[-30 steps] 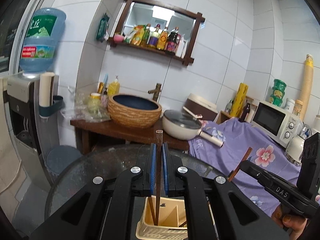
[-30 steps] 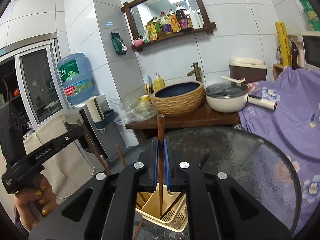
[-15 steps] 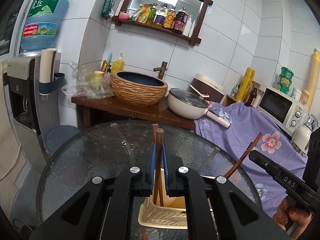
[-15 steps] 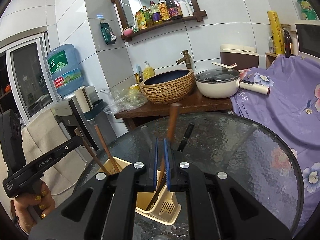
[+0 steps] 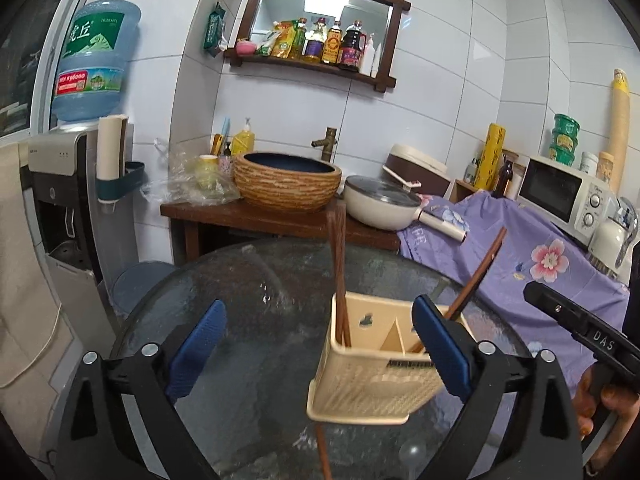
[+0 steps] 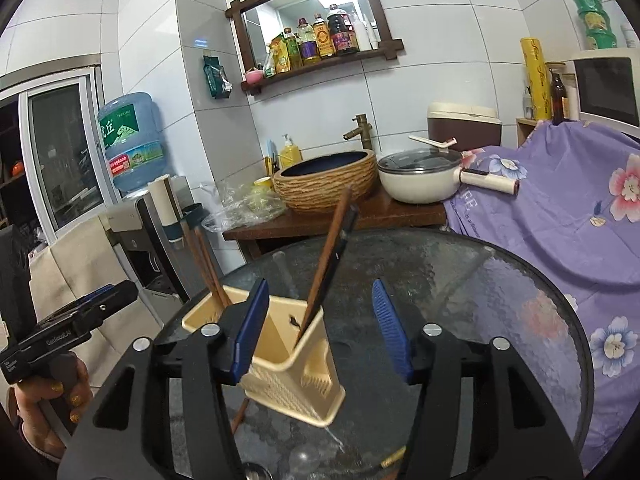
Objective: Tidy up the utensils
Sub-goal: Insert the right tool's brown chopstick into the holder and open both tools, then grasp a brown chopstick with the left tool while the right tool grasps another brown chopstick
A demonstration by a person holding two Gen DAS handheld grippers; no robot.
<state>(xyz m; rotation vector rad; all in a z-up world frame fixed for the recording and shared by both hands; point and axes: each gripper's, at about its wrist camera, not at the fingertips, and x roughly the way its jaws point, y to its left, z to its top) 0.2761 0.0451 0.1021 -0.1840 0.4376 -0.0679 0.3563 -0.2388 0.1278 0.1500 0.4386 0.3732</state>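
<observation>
A cream plastic utensil holder [image 5: 376, 376] stood on the round glass table [image 5: 256, 280]. It had little walls inside that split it into parts. Two brown chopsticks [image 5: 338, 264] stood close together in the part at one end, almost straight up. Another brown chopstick [image 5: 478, 272] leaned the other way in the part at the far end. From the right side, that leaning chopstick [image 6: 326, 260] had a dark utensil [image 6: 340, 248] lying right beside it in the same part. One more brown stick [image 5: 322, 452] lay flat on the glass, poking out from under the holder.

The left gripper [image 5: 320, 344] was wide open with nothing in it. Its blue pads [image 5: 198, 336] were far apart, and the holder sat between them. The right gripper [image 6: 320, 328] was wide open too, and held nothing. One blue pad [image 6: 250, 328] was in front of the holder and the other was off to the side.

Behind the table was a brown wooden counter [image 5: 256, 216]. On it sat a woven bowl sink [image 5: 287, 182] and a white pot with a lid [image 5: 384, 206]. A purple flowered cloth [image 5: 532, 264] covered things at one side, with a microwave [image 5: 568, 192] on top. A water dispenser with a blue bottle [image 5: 94, 60] stood at the other side.
</observation>
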